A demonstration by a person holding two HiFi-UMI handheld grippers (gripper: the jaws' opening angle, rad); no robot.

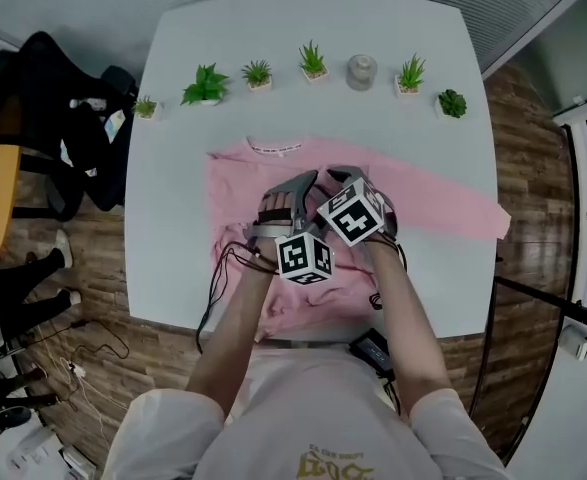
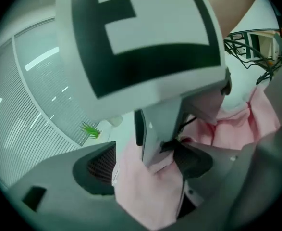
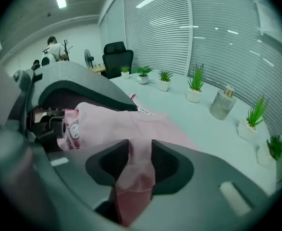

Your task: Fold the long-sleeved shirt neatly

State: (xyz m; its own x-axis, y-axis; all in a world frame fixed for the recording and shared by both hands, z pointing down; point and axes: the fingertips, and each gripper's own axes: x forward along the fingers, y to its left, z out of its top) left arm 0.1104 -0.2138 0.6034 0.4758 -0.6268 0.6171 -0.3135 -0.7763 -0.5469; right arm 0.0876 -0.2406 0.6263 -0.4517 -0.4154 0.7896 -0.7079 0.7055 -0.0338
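So the pink shirt [image 1: 235, 183] lies spread mid-table, one sleeve [image 1: 458, 208] running out to the white table [image 1: 173, 98]'s right edge. Over its middle, the left gripper [image 2: 145, 174] and right gripper [image 3: 140, 160] are each clenched on a fold of it. Small potted plants [image 1: 313, 61] and a glass jar [image 1: 361, 70] line the far edge, well apart.

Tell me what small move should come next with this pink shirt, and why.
Probably lower the right gripper and lay its pinched fold flat on the pink shirt: fabric is bunched mid-body, and one sleeve lies stretched toward the right edge of the table, unfolded.
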